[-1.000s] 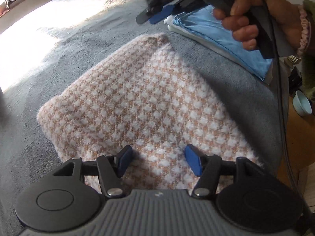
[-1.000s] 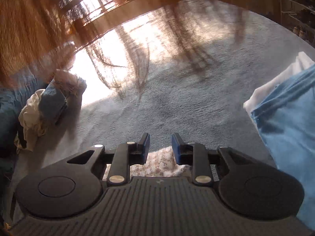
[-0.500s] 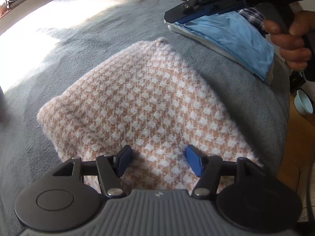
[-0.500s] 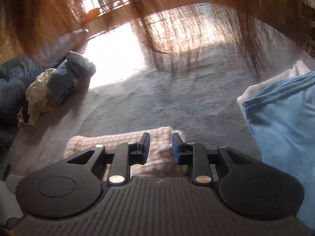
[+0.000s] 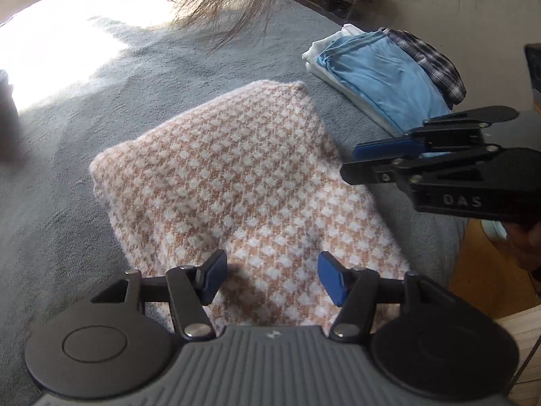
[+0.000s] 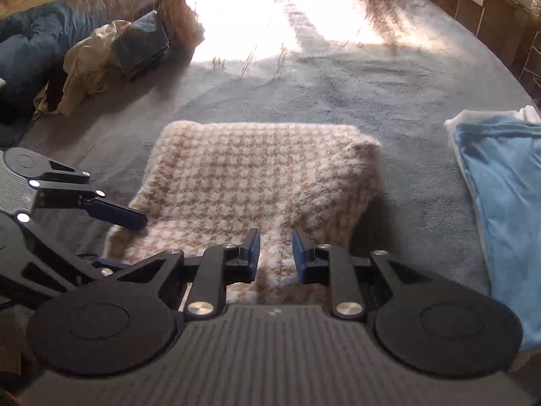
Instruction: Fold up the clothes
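Note:
A folded knit garment [image 5: 236,182] in a tan and white check lies flat on the grey bed cover [image 5: 67,203]. My left gripper [image 5: 272,277] hovers over its near edge, jaws open wide, nothing between the pads. The right gripper [image 5: 365,160] reaches in from the right beside the garment's right edge. In the right wrist view the garment [image 6: 257,176] lies just ahead, and my right gripper [image 6: 276,253] is over its near edge. Its jaws are closing to a narrow gap, with the fabric below and nothing pinched. The left gripper [image 6: 115,216] hangs at the garment's left corner.
A stack of folded clothes [image 5: 389,77], blue on white with a plaid piece, sits at the right; its blue top [image 6: 500,182] shows in the right wrist view. A heap of unfolded clothes [image 6: 101,54] lies far left. The bed edge and wooden floor [image 5: 490,260] are right. Hair hangs across the top.
The right gripper swung from beyond the garment's far corner, near the blue stack, back to the garment's right side. The left gripper lifted a little, showing more of the bed.

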Tool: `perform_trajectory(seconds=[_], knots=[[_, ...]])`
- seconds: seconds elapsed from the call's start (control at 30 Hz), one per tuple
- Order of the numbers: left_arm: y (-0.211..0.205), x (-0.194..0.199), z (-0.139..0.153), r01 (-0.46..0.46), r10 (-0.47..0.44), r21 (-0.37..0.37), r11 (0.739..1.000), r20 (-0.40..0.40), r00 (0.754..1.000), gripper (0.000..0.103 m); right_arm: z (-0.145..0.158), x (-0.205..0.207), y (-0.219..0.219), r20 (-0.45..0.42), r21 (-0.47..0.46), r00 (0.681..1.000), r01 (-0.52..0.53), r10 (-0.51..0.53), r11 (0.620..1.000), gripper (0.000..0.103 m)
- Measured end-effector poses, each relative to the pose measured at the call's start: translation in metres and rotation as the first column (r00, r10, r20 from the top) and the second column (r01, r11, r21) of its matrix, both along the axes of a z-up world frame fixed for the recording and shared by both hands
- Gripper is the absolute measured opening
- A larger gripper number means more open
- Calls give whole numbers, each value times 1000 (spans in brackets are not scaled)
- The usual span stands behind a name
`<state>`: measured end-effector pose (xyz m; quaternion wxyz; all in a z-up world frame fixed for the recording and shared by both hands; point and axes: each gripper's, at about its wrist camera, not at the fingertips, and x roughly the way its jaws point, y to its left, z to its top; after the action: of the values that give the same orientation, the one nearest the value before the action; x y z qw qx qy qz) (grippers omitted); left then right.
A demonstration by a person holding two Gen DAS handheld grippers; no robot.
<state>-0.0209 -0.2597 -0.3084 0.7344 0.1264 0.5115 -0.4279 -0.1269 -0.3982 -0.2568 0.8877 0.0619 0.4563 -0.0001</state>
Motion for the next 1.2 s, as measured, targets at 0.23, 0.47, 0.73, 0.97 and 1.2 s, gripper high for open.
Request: perform_trajectory(seconds=[0.23, 0.47, 0.73, 0.97, 1.2], knots=[[-25, 8, -17, 5, 0, 99, 995, -48, 999, 62, -25, -14, 28, -141, -36, 990, 19, -24, 999, 19], [-39, 22, -18, -49, 72, 183, 982, -124, 990, 67, 4, -29, 38, -112, -7, 989, 94, -94, 996, 17], [-49, 16, -23, -24, 54, 242, 970, -116, 992, 71, -44, -22, 67, -242, -87, 967, 64, -84, 994, 16], [-48, 17, -26, -17, 53, 254, 967, -136, 989, 72, -22, -31, 85, -220, -51, 973, 62, -71, 997, 16], [-52, 13, -28, 10, 27, 279, 960, -127, 992, 72, -43, -27, 76, -253, 0, 956, 155, -150, 988, 16]])
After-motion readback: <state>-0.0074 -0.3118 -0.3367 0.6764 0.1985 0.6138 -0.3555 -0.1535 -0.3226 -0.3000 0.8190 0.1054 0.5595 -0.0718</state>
